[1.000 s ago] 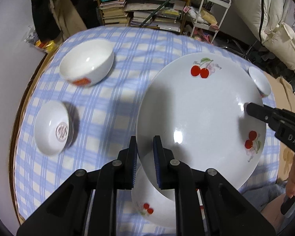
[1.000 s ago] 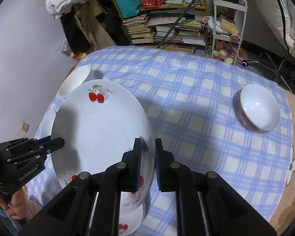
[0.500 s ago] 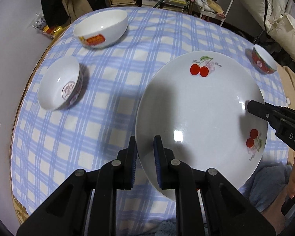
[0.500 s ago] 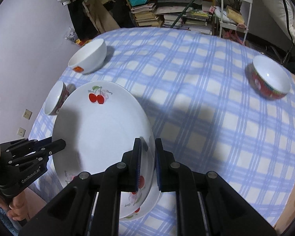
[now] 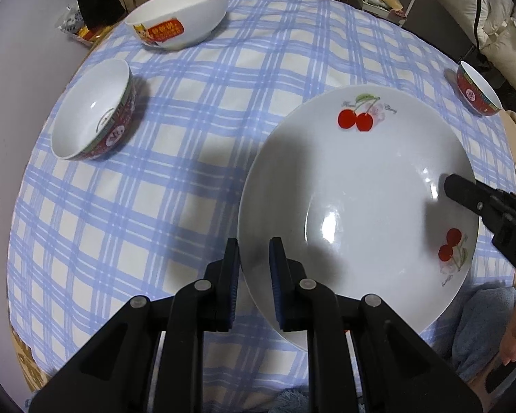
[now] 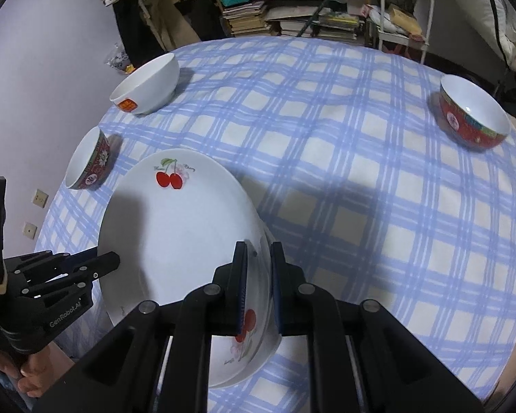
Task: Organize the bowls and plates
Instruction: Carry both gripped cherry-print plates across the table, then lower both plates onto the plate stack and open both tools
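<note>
A large round white ceramic plate printed with red cherries [image 5: 357, 206] is held over the near edge of the blue-and-white checked tablecloth [image 5: 175, 186]. The left gripper [image 5: 254, 261] is clamped on its left rim, and the right gripper [image 6: 258, 268] is clamped on the opposite rim, jaws nearly together.

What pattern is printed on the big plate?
Red cherries with green leaves on the white plate, clearest in the left wrist view.
</note>
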The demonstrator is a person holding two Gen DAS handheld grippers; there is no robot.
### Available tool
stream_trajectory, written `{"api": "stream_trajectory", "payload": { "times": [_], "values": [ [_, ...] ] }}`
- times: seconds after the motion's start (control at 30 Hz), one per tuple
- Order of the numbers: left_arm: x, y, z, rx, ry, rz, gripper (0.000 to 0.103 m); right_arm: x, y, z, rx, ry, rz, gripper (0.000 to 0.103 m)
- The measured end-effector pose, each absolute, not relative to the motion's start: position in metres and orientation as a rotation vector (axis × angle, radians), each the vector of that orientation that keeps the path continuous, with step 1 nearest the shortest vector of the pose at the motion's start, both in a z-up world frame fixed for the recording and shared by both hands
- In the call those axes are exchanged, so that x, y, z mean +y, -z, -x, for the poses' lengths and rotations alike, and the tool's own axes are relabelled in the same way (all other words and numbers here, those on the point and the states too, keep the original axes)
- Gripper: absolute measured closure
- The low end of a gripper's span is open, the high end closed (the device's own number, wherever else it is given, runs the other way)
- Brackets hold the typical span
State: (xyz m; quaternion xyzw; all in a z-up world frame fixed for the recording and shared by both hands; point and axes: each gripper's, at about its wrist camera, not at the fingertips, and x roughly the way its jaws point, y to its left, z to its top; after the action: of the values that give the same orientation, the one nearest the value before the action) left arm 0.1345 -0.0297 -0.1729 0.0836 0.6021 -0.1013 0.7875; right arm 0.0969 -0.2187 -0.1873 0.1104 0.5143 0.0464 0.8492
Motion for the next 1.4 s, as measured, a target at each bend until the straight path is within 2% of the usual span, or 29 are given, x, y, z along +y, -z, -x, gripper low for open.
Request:
{"api": "stream_trajectory", "payload": {
  "times": [0.03, 0.5, 1.4],
  "values": [
    [-0.03, 0.174, -0.134, 1.299, 0.217, -0.185, 0.086, -0.217, 0.189, -0.097, 1.086, -0.091, -0.216, 0.088],
    [-0.041, 0.186, -0.135, 1.302, 0.218, -0.268, 0.086, -0.204, 0.195, -0.098, 1.061, -0.028, -0.113, 0.089],
    [-0.037, 0.17, -0.136, 1.244, 0.19, -0.252, 0.083, -0.211, 0.198, -0.103, 1.076, -0.046, -0.172, 0.088]
  ]
}}
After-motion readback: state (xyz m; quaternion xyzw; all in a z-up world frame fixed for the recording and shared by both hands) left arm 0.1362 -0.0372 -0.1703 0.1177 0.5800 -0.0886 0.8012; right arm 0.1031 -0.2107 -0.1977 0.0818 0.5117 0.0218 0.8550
